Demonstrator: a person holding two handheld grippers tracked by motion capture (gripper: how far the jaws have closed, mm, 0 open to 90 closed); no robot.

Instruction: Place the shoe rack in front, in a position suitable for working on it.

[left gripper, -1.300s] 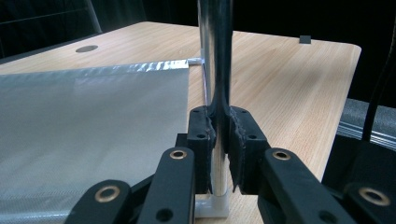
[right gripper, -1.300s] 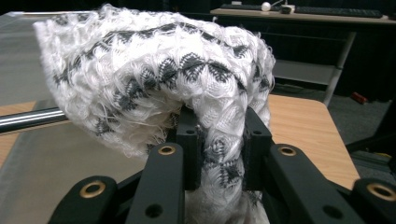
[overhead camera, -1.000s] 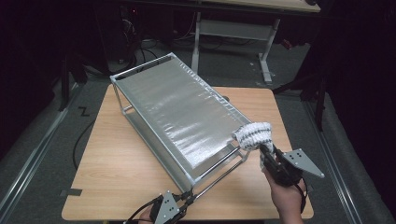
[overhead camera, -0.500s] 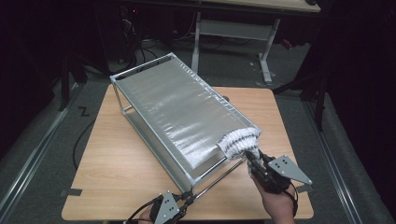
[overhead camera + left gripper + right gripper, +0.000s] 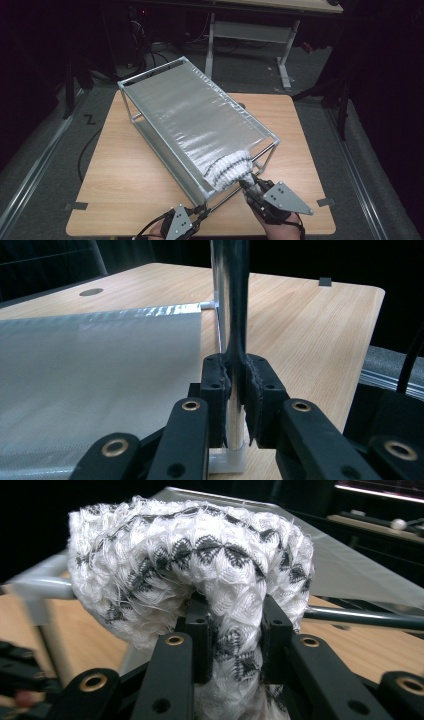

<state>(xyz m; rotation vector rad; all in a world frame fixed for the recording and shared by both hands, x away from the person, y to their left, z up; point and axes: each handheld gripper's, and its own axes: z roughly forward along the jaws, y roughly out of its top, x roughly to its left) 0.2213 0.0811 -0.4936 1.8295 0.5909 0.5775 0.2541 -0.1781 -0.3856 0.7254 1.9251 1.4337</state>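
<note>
The right gripper point(image 5: 234, 630) has its jaws clamped on a bunched white cloth with a black diamond pattern point(image 5: 200, 565); the knit fills the gap between the pads and folds over them. In the high view that gripper point(image 5: 250, 186) sits by the near right corner of the table point(image 5: 125, 190), and the cloth point(image 5: 227, 169) lies on the near end of the silver sheet point(image 5: 190, 115) stretched across the top of a metal rack frame point(image 5: 150, 75). The jaws have just been opening slightly, with the cloth pinched between them.

The left gripper point(image 5: 235, 390) is closed tight on an upright chrome post point(image 5: 227, 290) of the frame, pads pressed to either side of it just above its white foot fitting. In the high view it point(image 5: 197, 216) holds the frame's nearest corner, close to the table's near edge. The frame stands slantwise across the tabletop, its far end toward the far left corner.
</note>
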